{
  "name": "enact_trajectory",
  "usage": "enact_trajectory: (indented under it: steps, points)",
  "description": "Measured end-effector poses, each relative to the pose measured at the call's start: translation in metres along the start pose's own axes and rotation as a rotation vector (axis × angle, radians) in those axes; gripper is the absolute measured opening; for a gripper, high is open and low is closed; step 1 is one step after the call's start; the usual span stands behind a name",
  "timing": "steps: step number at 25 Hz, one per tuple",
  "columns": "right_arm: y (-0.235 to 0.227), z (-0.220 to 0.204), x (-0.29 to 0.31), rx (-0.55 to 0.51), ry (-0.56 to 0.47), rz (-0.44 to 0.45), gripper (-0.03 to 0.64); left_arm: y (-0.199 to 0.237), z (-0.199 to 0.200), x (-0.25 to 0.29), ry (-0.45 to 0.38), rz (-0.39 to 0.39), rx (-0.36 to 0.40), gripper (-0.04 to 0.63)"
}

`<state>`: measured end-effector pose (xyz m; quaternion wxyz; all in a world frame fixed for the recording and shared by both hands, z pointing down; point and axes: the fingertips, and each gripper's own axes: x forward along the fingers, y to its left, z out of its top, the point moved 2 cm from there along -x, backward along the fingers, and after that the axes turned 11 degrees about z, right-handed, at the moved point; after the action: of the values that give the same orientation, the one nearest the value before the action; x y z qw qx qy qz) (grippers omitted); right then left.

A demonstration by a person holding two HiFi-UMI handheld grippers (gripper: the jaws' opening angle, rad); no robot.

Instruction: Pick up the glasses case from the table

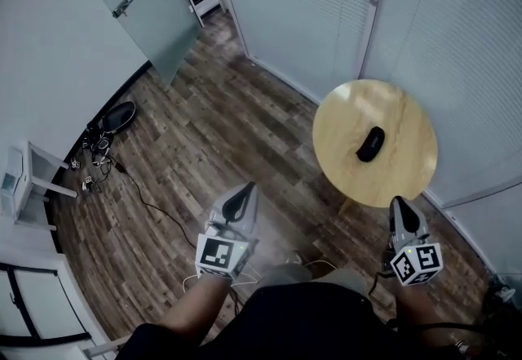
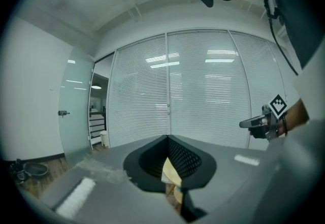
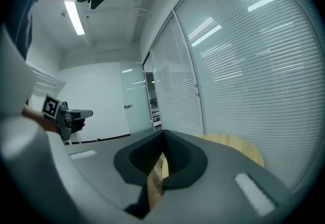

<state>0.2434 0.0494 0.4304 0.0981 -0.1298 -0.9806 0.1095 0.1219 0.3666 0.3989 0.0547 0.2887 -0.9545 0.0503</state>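
**Both grippers clenched and empty, case on table**

The dark glasses case (image 1: pixel 370 144) lies near the middle of the round wooden table (image 1: pixel 391 101). The left gripper (image 1: pixel 242 195) and right gripper (image 1: pixel 399 207) hover apart from it, jaws seemingly pressed together on nothing.

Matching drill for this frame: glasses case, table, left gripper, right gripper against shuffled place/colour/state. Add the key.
1 glasses case
2 table
3 left gripper
4 right gripper

A light wood, round
B shut, over the floor
C black, lying on the table
D shut, at the table's near edge

Pairs: 1-C, 2-A, 3-B, 4-D
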Motion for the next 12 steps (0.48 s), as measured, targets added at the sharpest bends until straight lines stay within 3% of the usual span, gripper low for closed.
enact_trajectory:
  steps: [4, 7, 12]
  points:
    - [-0.006, 0.014, 0.038, 0.086, -0.029, -0.034, 0.006, 0.017, 0.012, 0.05, 0.01, -0.045, -0.021, 0.003]
    - [-0.013, 0.014, 0.061, 0.053, -0.025, -0.021, 0.006, 0.013, 0.025, 0.082, -0.011, -0.079, -0.027, 0.003]
    - [-0.082, 0.001, 0.097, 0.048, 0.001, -0.118, 0.006, 0.006, 0.026, 0.164, -0.012, -0.126, 0.006, 0.003]
